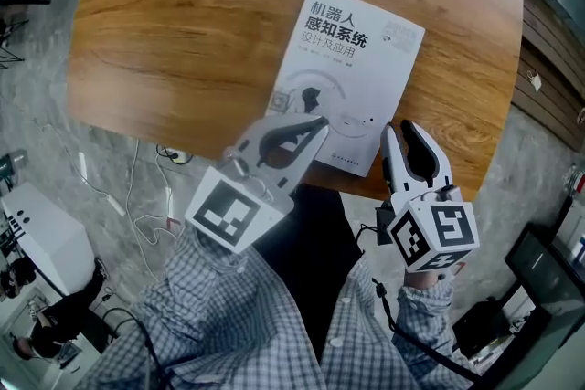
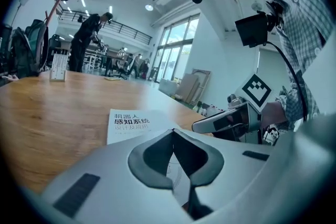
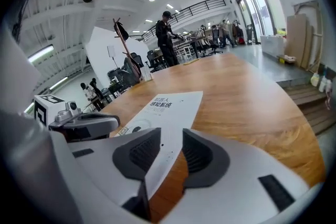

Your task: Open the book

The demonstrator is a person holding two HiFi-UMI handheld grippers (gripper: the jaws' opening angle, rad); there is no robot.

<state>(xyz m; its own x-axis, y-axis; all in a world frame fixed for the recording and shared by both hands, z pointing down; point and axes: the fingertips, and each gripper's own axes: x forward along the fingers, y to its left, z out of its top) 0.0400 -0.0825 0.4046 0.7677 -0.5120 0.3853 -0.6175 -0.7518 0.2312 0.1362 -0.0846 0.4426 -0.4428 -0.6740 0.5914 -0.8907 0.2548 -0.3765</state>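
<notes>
Book is lying shut and flat on the table. Cover is not yet lifted, so all of the opening is left to do. Left tongs are hanging over its near left part, jaws pressed together, holding nothing. Right tongs are sitting at its near right corner, jaws apart, corner showing between them, unpinched. Long axis is running away from both tongs, far end leaning right, title end pointing away.
</notes>
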